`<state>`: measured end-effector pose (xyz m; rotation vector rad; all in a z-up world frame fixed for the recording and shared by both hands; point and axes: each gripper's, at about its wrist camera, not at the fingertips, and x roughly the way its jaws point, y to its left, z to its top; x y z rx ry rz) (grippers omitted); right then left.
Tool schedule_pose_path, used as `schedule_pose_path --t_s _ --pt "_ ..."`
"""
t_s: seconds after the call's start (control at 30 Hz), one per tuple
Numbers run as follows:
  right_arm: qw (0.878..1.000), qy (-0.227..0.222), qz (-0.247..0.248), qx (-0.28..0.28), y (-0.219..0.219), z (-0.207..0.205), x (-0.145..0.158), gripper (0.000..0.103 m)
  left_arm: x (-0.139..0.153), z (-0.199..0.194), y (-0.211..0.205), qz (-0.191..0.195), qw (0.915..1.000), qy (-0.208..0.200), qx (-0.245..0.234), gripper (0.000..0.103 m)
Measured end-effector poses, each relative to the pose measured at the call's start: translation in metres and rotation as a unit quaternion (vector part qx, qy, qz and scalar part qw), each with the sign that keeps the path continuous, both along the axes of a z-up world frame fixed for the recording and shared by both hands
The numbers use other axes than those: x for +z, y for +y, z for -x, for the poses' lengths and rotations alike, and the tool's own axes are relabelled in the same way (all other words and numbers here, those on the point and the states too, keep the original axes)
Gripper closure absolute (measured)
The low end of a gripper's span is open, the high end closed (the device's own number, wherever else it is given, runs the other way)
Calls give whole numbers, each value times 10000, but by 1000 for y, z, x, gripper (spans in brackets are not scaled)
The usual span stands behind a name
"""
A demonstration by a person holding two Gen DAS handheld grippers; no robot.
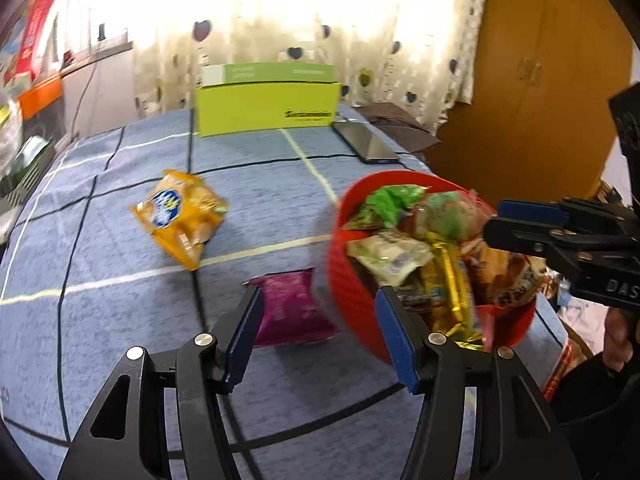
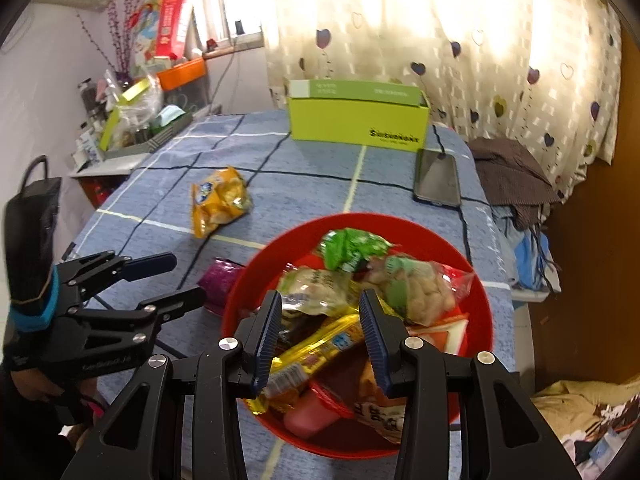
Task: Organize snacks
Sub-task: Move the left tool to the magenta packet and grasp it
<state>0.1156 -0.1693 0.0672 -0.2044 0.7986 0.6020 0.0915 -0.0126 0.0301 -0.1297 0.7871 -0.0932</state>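
Left tongs [image 1: 318, 332]: jaws wide apart, empty, lower centre of the left wrist view.
Purple packet [image 1: 294, 308]: flat on the blue checked table [image 1: 120, 320], straight ahead between the open jaws, beside the red bowl [image 1: 352, 300].
Right tongs [image 2: 316, 338]: parted, gripping nothing, over the bowl's heaped snacks.
Yellow packet [image 1: 182, 218]: farther up, left of centre.
Judgement: left tongs nearer the purple packet.

Table w/ blue checked cloth [image 2: 320, 184] carries red bowl [image 2: 478, 304]; purple packet [image 2: 218, 286] just left of bowl, orange packet [image 2: 220, 200] further left, phone [image 2: 438, 176] & green box [image 2: 358, 122] beyond it.
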Motion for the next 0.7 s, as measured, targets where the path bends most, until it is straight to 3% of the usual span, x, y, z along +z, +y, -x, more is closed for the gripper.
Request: schedule_pose_path --t_s 0.27,0.7 --pt "9999 -40 78 123 17 1 -1 64 -17 -6 22 131 9992 238 283 45" --pt "9999 19 87 102 20 -3 -4 64 -38 -38 16 213 9981 478 332 45"
